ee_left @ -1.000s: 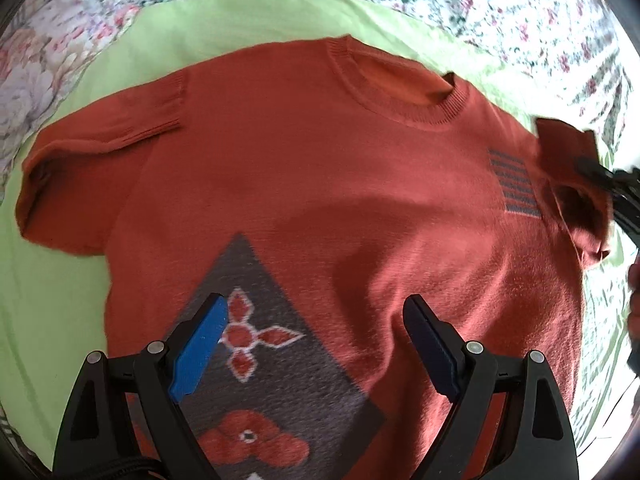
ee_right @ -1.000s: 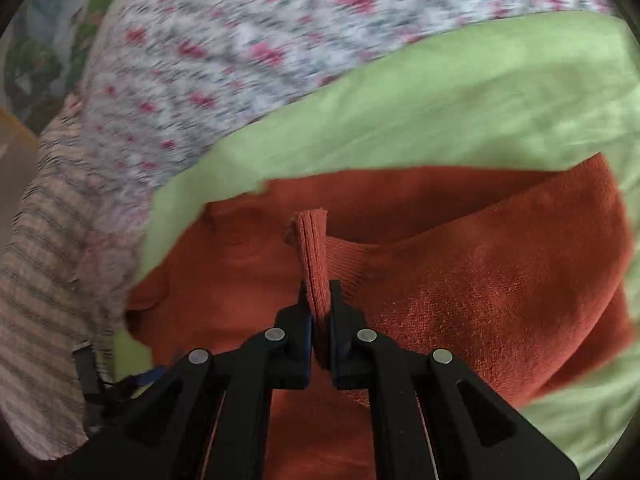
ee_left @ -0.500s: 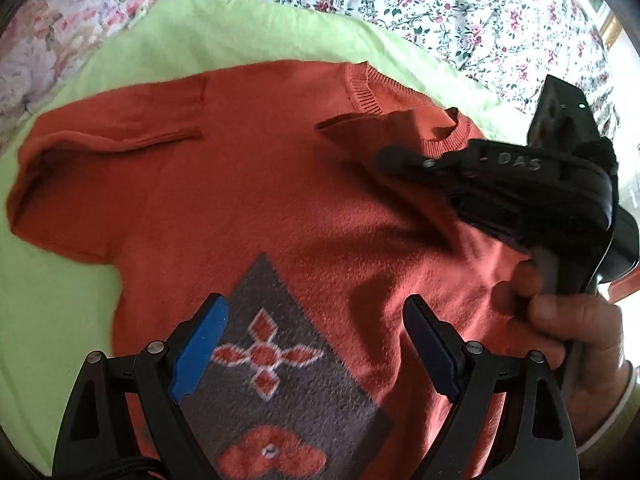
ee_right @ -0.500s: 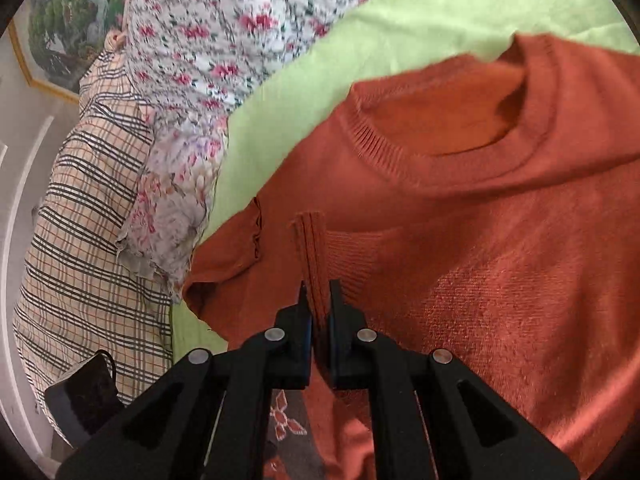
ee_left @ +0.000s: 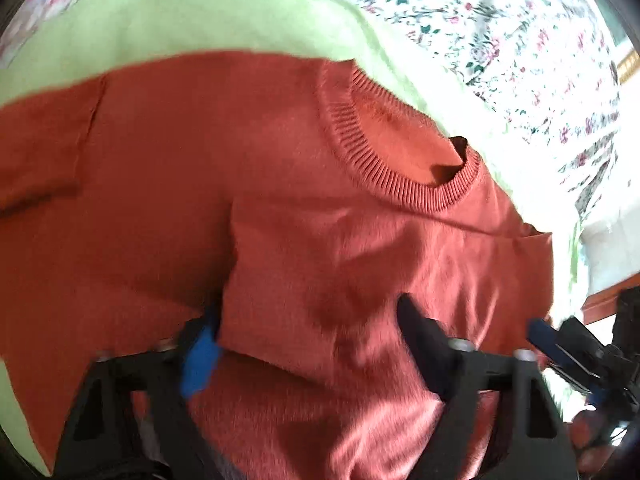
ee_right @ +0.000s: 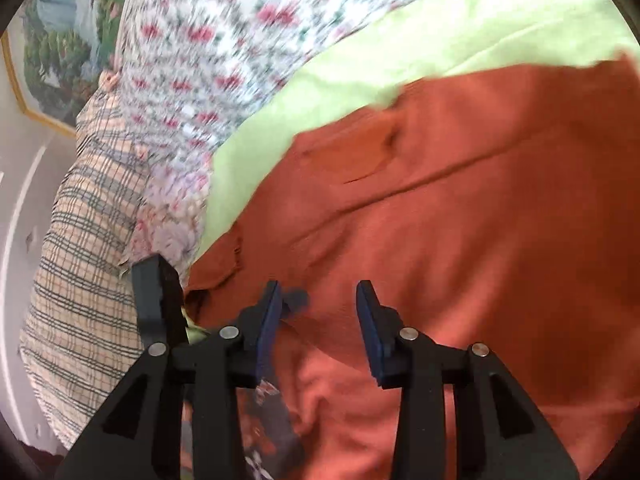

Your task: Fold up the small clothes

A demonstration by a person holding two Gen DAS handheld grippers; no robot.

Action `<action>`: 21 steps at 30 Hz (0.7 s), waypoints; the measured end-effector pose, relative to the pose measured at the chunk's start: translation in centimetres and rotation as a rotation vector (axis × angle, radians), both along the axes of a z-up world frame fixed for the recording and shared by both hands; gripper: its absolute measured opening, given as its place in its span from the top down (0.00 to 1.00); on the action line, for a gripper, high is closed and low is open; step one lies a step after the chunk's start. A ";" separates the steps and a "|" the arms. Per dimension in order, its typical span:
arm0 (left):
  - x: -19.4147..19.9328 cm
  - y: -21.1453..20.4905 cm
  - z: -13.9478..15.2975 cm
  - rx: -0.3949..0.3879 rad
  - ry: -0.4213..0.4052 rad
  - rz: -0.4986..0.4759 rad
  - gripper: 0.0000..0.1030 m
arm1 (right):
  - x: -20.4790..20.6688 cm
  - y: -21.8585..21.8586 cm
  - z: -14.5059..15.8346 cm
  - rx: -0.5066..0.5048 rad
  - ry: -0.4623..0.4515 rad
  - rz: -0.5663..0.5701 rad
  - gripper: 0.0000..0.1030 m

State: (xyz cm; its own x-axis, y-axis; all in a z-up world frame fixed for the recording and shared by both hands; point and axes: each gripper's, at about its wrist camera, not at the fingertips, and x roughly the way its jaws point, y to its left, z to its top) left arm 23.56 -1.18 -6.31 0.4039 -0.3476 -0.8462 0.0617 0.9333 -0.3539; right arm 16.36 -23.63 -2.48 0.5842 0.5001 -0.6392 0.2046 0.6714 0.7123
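Sweater: we see an orange-red knit sweater point(ee_left: 280, 184) lying spread on a light green cloth point(ee_left: 168, 24), its ribbed neckline point(ee_left: 404, 184) toward the far side in the left wrist view.
Folded part: one side panel with its sleeve lies turned over onto the chest, its edge running down just below the collar.
Other sleeve: in the right wrist view we see the short sleeve point(ee_right: 344, 152) lying flat at the far edge of the green cloth.
Left gripper: our left gripper point(ee_left: 308, 344) hangs low over the folded panel with its jaws spread wide; we see nothing between them, though the picture is blurred.
Right gripper: our right gripper point(ee_right: 318, 324) has its jaws apart over the sweater body and holds no fabric.
Print: a dark patch with red flowers point(ee_right: 272, 412) shows under the right gripper's near finger.
Surroundings: a floral bedspread point(ee_left: 500, 40) lies beyond the green cloth, and a plaid cloth point(ee_right: 80, 240) beside it.
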 end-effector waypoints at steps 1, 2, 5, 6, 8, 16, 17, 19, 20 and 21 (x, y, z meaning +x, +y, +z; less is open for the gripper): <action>0.4 -0.4 0.1 0.018 -0.011 -0.020 0.61 | -0.9 -0.7 0.3 -0.015 0.003 -0.022 0.61; 0.5 -0.6 0.1 0.028 -0.015 -0.037 0.85 | -1.7 -1.4 0.5 -0.029 0.009 -0.044 0.61; 0.1 -1.0 1.3 0.043 -0.068 -0.081 0.92 | -4.3 -3.8 0.8 -0.070 0.029 -0.128 0.61; -0.3 -1.0 2.6 0.069 -0.115 -0.100 0.92 | -4.9 -4.4 0.9 -0.079 0.034 -0.152 0.61; -0.9 0.0 4.3 0.086 -0.174 -0.099 0.92 | -6.2 -6.1 1.2 -0.109 0.045 -0.209 0.61; 0.4 5.4 3.3 0.162 -0.145 0.011 0.92 | -8.2 -11.3 1.1 -0.247 0.107 -0.349 0.59; 0.3 5.2 3.4 0.167 -0.152 0.013 0.92 | -8.0 -11.6 0.8 -0.251 0.119 -0.350 0.59; 0.2 5.2 3.3 0.169 -0.142 0.032 0.92 | -7.1 -11.8 0.1 -0.267 0.145 -0.336 0.59; 0.2 5.4 2.9 0.167 -0.130 0.039 0.92 | -6.4 -11.8 -0.3 -0.278 0.153 -0.321 0.55; 0.4 5.3 2.5 0.177 -0.117 0.046 0.92 | -5.8 -11.7 -0.6 -0.281 0.158 -0.307 0.50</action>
